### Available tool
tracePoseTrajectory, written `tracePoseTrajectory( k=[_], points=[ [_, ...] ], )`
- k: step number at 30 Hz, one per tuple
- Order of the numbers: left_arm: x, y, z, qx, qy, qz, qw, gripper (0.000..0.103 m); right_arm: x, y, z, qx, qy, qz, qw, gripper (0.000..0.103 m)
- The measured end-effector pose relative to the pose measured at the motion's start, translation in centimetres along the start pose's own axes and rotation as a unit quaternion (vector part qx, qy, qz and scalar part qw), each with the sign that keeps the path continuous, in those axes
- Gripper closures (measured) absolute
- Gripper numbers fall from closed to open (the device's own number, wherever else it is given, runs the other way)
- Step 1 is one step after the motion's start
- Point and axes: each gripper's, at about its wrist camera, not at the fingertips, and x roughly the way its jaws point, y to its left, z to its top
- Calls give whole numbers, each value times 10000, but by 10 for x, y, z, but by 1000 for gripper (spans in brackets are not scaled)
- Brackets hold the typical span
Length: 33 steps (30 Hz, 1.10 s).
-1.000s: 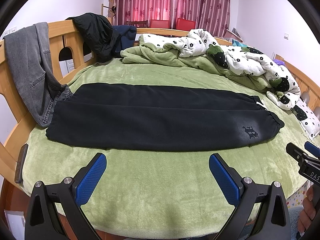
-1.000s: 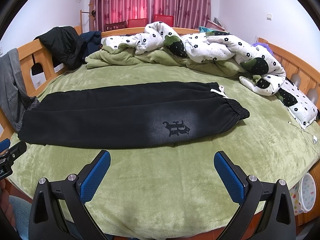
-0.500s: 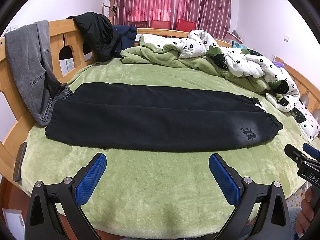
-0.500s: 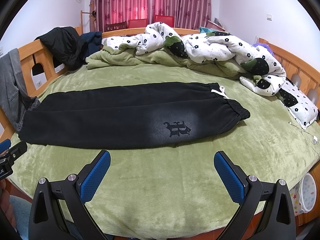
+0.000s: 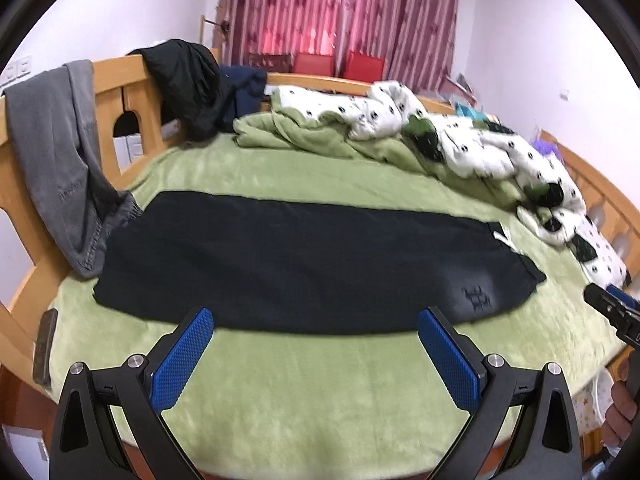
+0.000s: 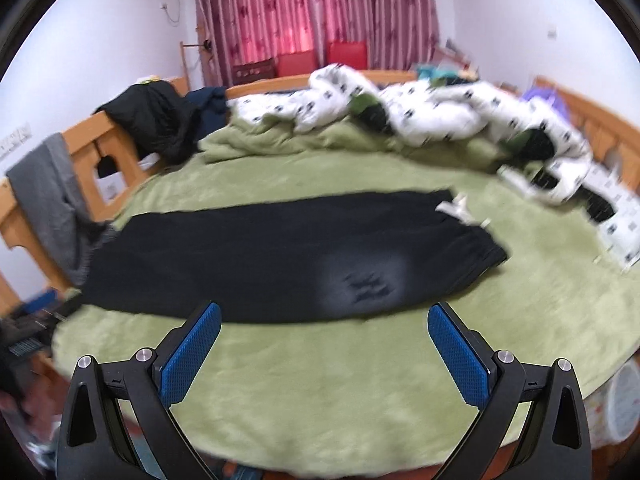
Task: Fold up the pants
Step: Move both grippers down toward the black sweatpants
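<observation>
1. Left gripper [image 5: 316,344]: jaws spread wide, blue pads [image 5: 182,360] bare, nothing between them; poised just short of the near edge of the black sweatpants [image 5: 304,264].
2. Right gripper [image 6: 324,342]: likewise spread apart and holding nothing, aimed at the waistband half, near the embroidered logo [image 6: 366,286].
3. Closer to the cloth than a second ago in both views: near edge of the sweatpants now level with the fingertips, where a broad strip of green blanket [image 5: 320,400] lay between before. Both views smeared with motion blur, the right far more so.
4. Sweatpants: flat on the blanket, already doubled lengthwise, one leg over the other; cuffs to the left beside the hanging grey jeans [image 5: 60,152], elastic waistband and white drawstring [image 6: 456,210] to the right. No crosswise fold made yet.
5. Meaning for the task, as a judgement: an approach under way, with a grasp of the two ends or the near edge likely next, before bringing cuffs toward waistband.
6. Further out: rumpled white quilt with dark flowers [image 5: 460,140] heaped along the far side, well apart from the sweatpants; black jacket [image 5: 188,84] slung over the wooden bed rail [image 5: 116,80]; pink curtains [image 5: 320,8] behind.
</observation>
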Motion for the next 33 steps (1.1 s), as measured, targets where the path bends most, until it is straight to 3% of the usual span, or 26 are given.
tracePoseTrajectory(
  k=[3,5,9,13,16,21,25,27,33],
  points=[
    [27,8,4,10,232,155,9996,0,15,-19,-1,216,-246,-99,9994,0],
    [47,13,2,123,392,262,9988,0,39,-31,-4,334,-185,-85,9992,0],
    [93,27,-10,217,722,542,9957,1,93,-49,-22,412,245,-233,9986,0],
    [139,48,-25,-45,1171,447,9921,1,146,-63,-43,504,836,-435,9943,0],
    [163,66,-38,-304,1386,309,9894,2,173,-72,-58,669,1132,-483,9901,10],
    [192,89,-57,-739,1728,162,9820,9,201,-80,-74,709,1467,-550,9851,24],
    [206,103,-67,-1012,1870,25,9771,10,212,-86,-80,759,1490,-690,9835,27],
    [209,105,-70,-1018,1870,-9,9771,11,215,-90,-82,895,1586,-527,9819,34],
    [212,100,-71,-759,1846,63,9799,11,223,-95,-86,1117,1639,-279,9797,39]
  ],
)
